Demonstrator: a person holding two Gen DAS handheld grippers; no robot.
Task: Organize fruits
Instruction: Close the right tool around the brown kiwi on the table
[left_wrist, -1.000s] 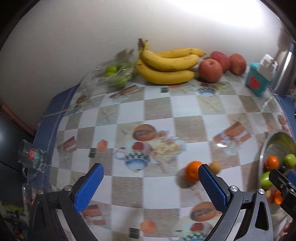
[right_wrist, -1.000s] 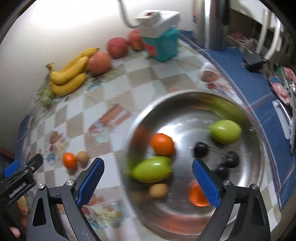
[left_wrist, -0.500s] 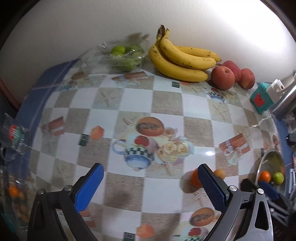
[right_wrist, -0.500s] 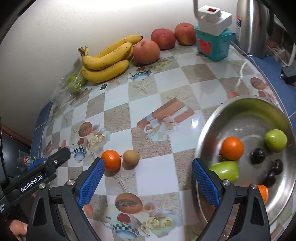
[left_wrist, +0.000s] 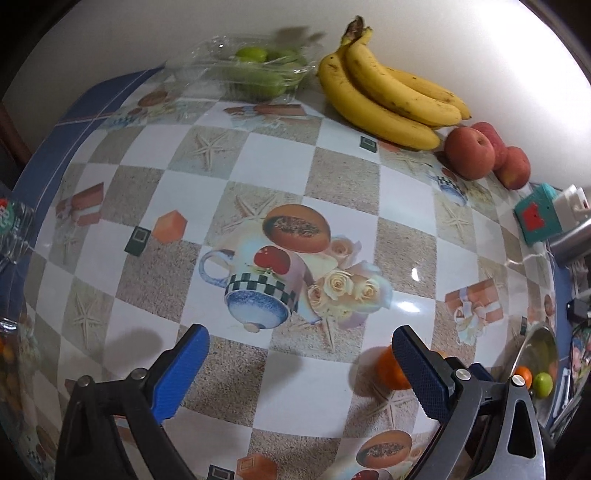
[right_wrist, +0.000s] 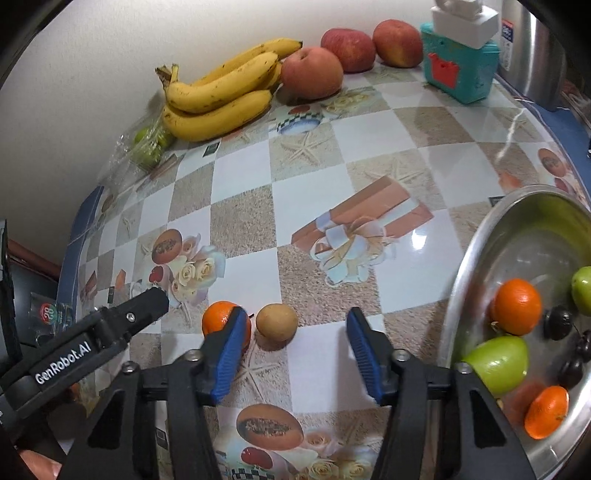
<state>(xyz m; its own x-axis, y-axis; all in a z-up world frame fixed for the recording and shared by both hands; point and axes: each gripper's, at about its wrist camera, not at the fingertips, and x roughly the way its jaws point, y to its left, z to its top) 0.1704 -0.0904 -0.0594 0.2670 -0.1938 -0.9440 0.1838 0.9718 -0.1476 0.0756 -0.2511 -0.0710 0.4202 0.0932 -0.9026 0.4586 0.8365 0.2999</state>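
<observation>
Left wrist view: the left gripper (left_wrist: 297, 354) stands wide open with nothing between its jaws, over bare tablecloth (left_wrist: 303, 387) at the bottom of the frame. An orange (left_wrist: 388, 369) peeps out behind its right finger, low right. Along the top edge lie a bunch of bananas (left_wrist: 388, 96), three apples (left_wrist: 469, 153) and a clear tray of green fruit (left_wrist: 255, 70), all untouched. The metal bowl (left_wrist: 535, 343) shows only as a sliver at the far right.

Right wrist view: the right gripper (right_wrist: 295, 350) is closing, nothing pressed between its pads; the small brown fruit (right_wrist: 277, 322) lies just ahead of them at lower centre, beside the loose orange (right_wrist: 218, 317). The bowl (right_wrist: 476, 266) at the right already holds two oranges, green fruit and some dark ones.

So I judge the sorting partly done: two small fruits sit outside the bowl, and the back row is still to be dealt with.
</observation>
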